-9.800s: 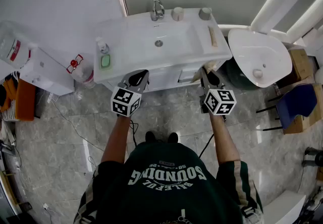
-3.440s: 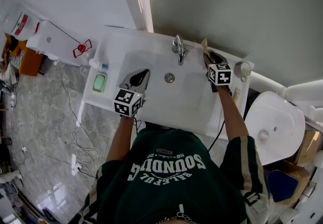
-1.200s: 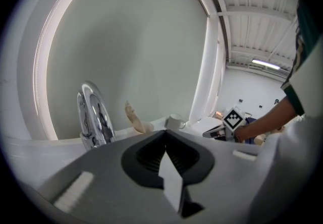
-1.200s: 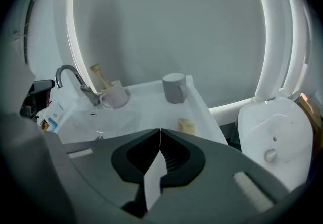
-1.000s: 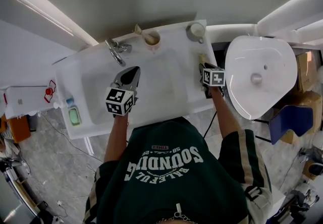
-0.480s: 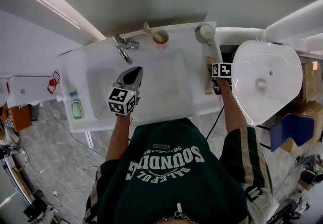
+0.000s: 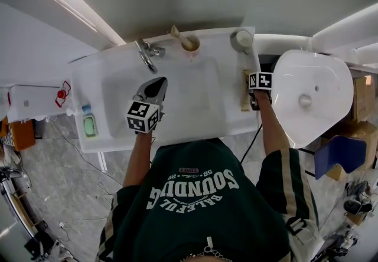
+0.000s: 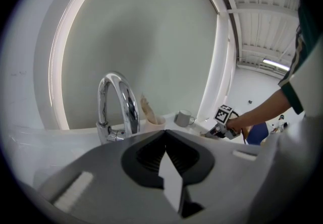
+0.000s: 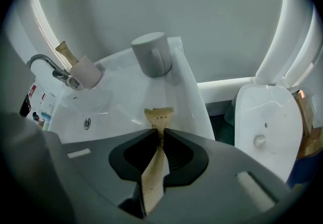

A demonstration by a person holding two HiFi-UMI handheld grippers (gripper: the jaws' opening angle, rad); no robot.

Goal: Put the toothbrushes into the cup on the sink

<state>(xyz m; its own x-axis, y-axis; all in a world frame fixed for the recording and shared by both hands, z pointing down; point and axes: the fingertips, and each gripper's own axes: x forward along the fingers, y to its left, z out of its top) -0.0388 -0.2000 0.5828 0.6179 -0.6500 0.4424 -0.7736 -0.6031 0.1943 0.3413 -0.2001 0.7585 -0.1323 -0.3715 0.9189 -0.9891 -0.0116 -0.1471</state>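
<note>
A tan toothbrush (image 9: 158,116) lies along the right rim of the white sink (image 7: 230,119). My right gripper (image 9: 157,132) is closing on its handle, and the pads press on it. From the head view this toothbrush (image 7: 244,97) shows just left of the right gripper (image 7: 248,79). At the back of the sink stands a beige cup (image 7: 190,43) holding another toothbrush; the right gripper view also shows this cup (image 9: 85,71). My left gripper (image 7: 158,84) hovers over the basin, shut and holding nothing (image 8: 164,134).
A grey mug (image 7: 241,39) stands at the back right corner of the sink, just beyond the gripped toothbrush. The chrome faucet (image 7: 147,54) is at the back left. A green soap dish (image 7: 90,126) sits on the left rim. A white toilet (image 7: 310,98) stands to the right.
My right gripper has moved right to the sink's right rim and closed on the toothbrush lying there. The left gripper has stayed over the basin.
</note>
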